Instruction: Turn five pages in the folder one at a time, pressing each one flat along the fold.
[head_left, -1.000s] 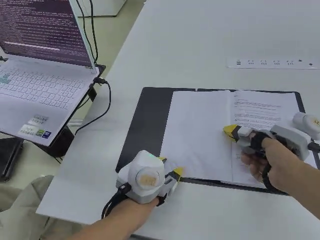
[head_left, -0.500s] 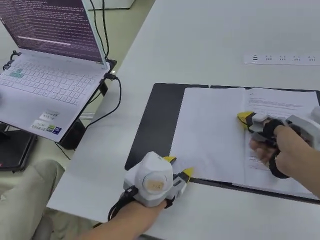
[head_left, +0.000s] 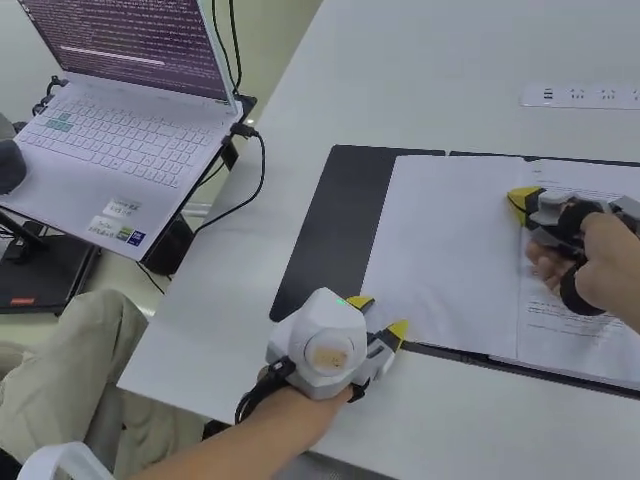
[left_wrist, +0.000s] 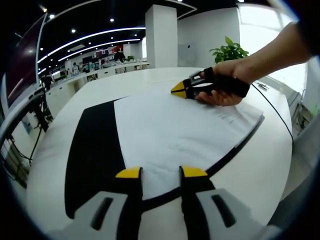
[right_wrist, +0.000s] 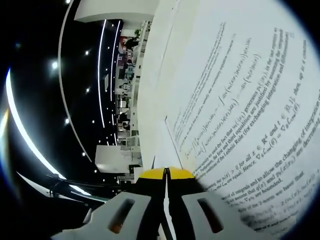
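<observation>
Your left tool (head_left: 380, 316) sits nearest you, jaws apart, its tips at the near edge of the folder (head_left: 330, 230). The blank turned page (head_left: 440, 250) lies just ahead of them. Pin that edge down so the sheet cannot slide. Beyond it, your right tool (head_left: 520, 198) has its jaws together, with the tips down by the fold (head_left: 517, 310) and the printed page (head_left: 580, 330) beneath it. Draw the closed tips straight along the crease with light, even pressure.
</observation>
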